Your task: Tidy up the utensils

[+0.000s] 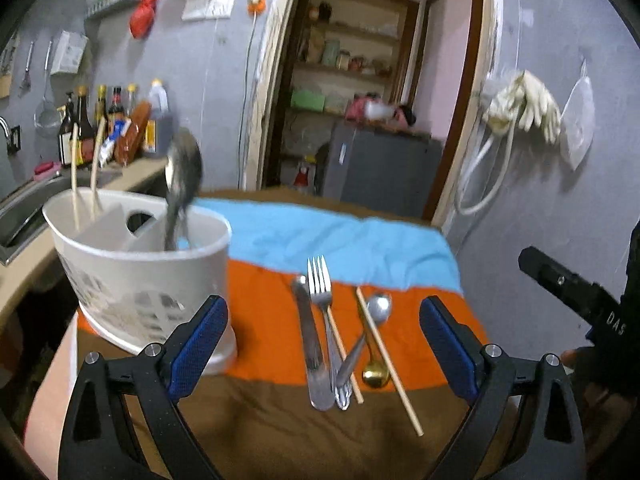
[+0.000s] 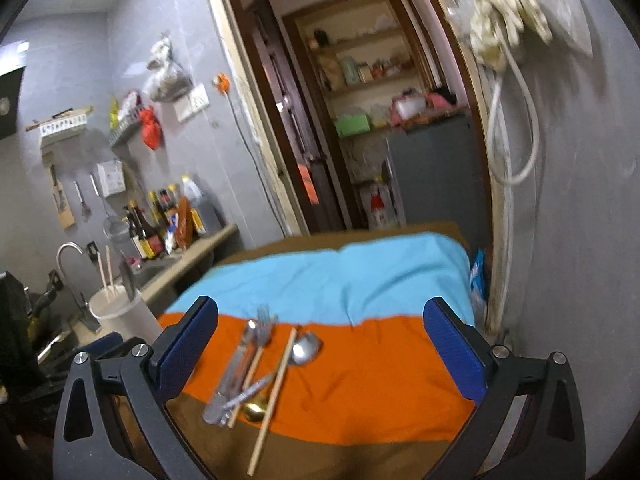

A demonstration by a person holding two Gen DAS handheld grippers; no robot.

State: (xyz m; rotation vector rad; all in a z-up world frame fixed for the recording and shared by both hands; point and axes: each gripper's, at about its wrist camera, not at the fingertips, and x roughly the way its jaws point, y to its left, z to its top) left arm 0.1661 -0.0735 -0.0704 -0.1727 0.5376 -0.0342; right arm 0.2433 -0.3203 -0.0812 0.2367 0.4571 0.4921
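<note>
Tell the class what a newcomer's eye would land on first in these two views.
First, the bright cloth in orange, blue and brown bands covering the table. On its orange band lies a loose cluster: knife, fork, silver spoon, gold spoon and chopsticks. At the left stands a white utensil holder, already holding a large spoon and two chopsticks.
</note>
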